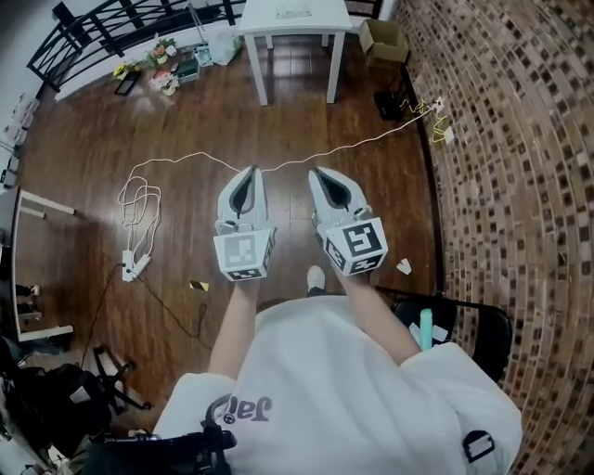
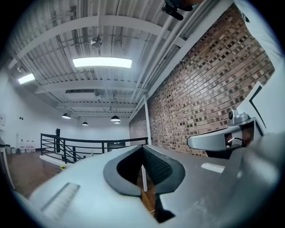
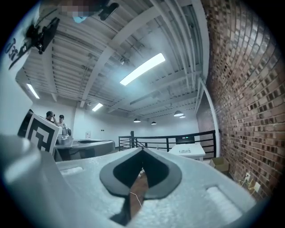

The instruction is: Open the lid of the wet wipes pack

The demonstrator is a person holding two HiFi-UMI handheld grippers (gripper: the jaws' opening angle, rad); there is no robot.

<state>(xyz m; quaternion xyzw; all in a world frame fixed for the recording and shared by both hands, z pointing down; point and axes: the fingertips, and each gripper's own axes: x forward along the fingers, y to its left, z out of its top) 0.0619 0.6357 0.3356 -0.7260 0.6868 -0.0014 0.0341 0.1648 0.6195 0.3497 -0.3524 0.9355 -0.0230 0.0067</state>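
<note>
Both grippers closed and empty, facing the white table (image 1: pixel 260 25).
The left gripper (image 1: pixel 250 173) has its jaws together with nothing between them; the right gripper (image 1: pixel 316 173), just beside it, matches. What may be the wet wipes pack (image 1: pixel 295 13) lies on the tabletop, too small to confirm.

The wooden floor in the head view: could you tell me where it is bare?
Bare: the wooden floor left of the white cable, and the strip between that cable and the white table. Crowded: around the cardboard box and the black gear lower left.
</note>
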